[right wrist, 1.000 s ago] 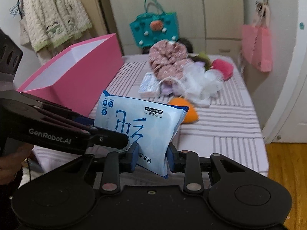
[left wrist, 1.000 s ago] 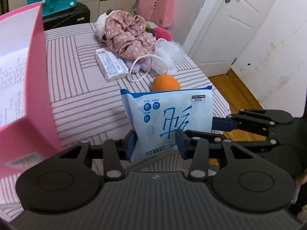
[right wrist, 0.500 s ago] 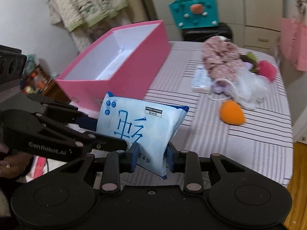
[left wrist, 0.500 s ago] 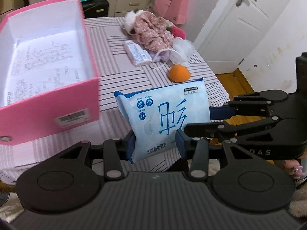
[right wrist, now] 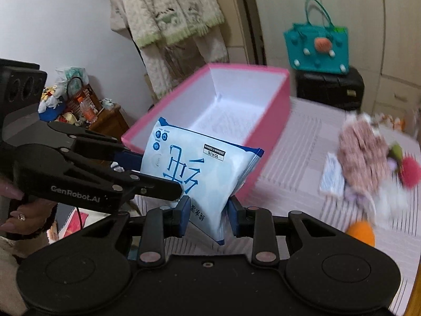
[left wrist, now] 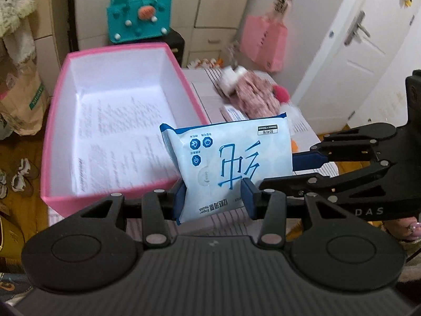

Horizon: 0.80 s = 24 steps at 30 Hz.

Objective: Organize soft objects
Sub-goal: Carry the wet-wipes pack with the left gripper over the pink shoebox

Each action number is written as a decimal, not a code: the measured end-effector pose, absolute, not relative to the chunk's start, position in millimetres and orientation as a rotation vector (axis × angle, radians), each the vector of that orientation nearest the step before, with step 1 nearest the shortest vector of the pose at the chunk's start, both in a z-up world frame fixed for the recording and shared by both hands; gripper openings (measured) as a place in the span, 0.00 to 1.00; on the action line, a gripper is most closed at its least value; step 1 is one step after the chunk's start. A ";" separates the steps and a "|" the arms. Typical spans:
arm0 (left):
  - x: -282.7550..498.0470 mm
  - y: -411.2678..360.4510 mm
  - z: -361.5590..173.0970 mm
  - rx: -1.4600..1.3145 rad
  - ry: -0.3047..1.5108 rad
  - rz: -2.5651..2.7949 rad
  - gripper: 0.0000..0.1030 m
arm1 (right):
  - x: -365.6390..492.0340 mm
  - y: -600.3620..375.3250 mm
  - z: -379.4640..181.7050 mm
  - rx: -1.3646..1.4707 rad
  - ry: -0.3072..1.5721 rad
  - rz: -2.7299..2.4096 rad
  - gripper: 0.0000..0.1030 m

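Note:
A light-blue wipes pack (left wrist: 229, 163) with blue lettering hangs upright in the air, gripped from two sides. My left gripper (left wrist: 214, 197) is shut on its lower edge. My right gripper (left wrist: 294, 168) comes in from the right and pinches its side. In the right wrist view the same pack (right wrist: 200, 173) sits between the right gripper's (right wrist: 209, 213) blue pads, with the left gripper (right wrist: 147, 173) clamped on its left edge. The open pink box (left wrist: 58, 121), white inside with a printed sheet on its floor, lies just behind and left of the pack; its pink wall (right wrist: 273, 121) stands behind the pack.
On the striped tablecloth (right wrist: 302, 184) to the right lie a floral fabric bundle (right wrist: 363, 158), a small tissue pack (right wrist: 331, 176), a red pompom (right wrist: 410, 175) and an orange ball (right wrist: 360, 233). A teal bag (left wrist: 138, 18) sits beyond the box, and a pink bag (left wrist: 265, 39) hangs there.
Both grippers have lifted the pack and carried it left, away from the pile of soft things, toward the pink box. The box's open inside now shows right behind the pack.

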State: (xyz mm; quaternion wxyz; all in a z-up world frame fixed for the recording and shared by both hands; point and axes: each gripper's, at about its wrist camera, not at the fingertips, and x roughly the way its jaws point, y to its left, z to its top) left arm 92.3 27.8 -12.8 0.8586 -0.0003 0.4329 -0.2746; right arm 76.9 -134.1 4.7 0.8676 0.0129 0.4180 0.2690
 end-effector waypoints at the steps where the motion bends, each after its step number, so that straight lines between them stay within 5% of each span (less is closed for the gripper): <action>1: 96.7 32.8 -9.8 -0.008 0.902 -0.572 0.42 | 82.4 -130.1 7.6 0.013 0.861 0.565 0.35; 24: 245.1 98.2 -43.1 -0.079 0.988 -0.422 0.41 | 221.3 -64.6 -38.3 -0.071 0.939 0.610 0.32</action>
